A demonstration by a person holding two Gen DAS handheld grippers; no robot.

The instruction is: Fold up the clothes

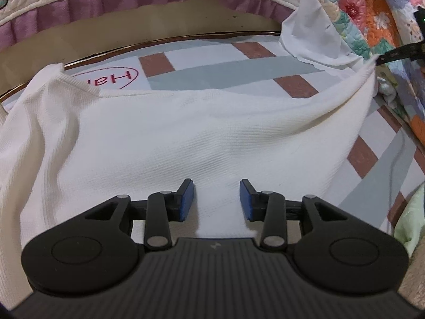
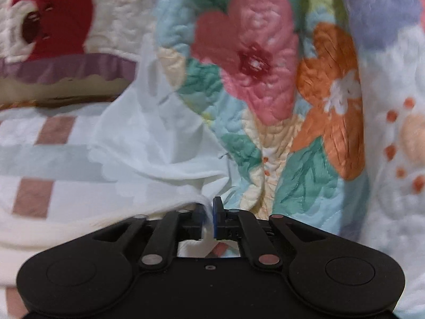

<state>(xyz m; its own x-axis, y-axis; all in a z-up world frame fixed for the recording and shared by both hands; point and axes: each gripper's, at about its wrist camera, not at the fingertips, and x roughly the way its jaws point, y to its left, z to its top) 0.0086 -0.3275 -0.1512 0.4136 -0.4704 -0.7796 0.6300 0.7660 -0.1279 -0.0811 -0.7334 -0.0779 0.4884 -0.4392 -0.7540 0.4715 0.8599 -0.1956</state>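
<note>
A white ribbed garment (image 1: 170,138) lies spread on a checked sheet (image 1: 225,71). My left gripper (image 1: 217,199) is open just above the garment's near part, with nothing between its blue pads. The garment's far right corner is lifted and held by my right gripper (image 1: 382,58), seen at the right edge. In the right wrist view my right gripper (image 2: 209,216) is shut on a pinch of the white garment (image 2: 53,228), which trails off to the left.
A floral quilt (image 2: 265,79) hangs close ahead of the right gripper, with a thin white cloth (image 2: 148,143) beside it. A cream quilt with a purple frill (image 1: 79,8) borders the far edge. A pale green cloth (image 1: 411,220) lies at the right.
</note>
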